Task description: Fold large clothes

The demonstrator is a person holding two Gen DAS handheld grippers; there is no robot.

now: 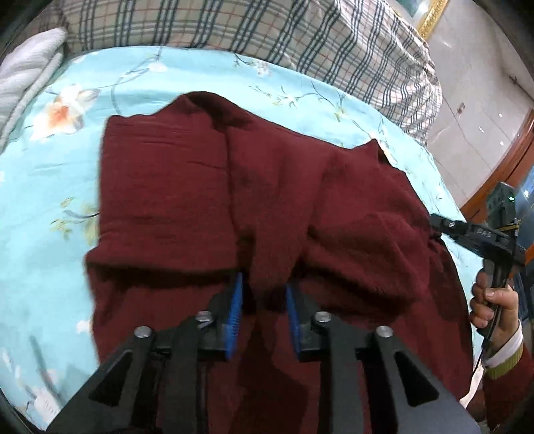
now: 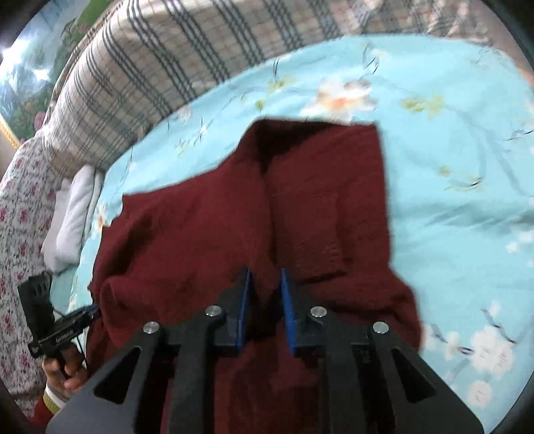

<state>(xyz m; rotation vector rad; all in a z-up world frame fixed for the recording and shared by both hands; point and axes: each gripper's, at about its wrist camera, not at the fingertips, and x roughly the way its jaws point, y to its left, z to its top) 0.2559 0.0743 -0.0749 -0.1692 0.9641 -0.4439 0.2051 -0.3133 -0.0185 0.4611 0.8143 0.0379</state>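
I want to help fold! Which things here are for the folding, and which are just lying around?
For the folding:
dark red sweater
left tool, pinching it
right tool, pinching it

Just lying around:
plaid blanket
white cloth
flowery blue bedsheet

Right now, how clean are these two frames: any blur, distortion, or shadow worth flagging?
Left wrist view: mostly sharp, fisheye curving the bed sheet, dark shadow under the maroon garment fold. Right wrist view: motion-smeared across the checked blanket and sheet flowers, same barrel distortion.

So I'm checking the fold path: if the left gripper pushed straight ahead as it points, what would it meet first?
The dark red garment itself. The left gripper already has cloth between its blue pads, and the bunched folds lie directly ahead; the floral bedsheet comes only beyond them.
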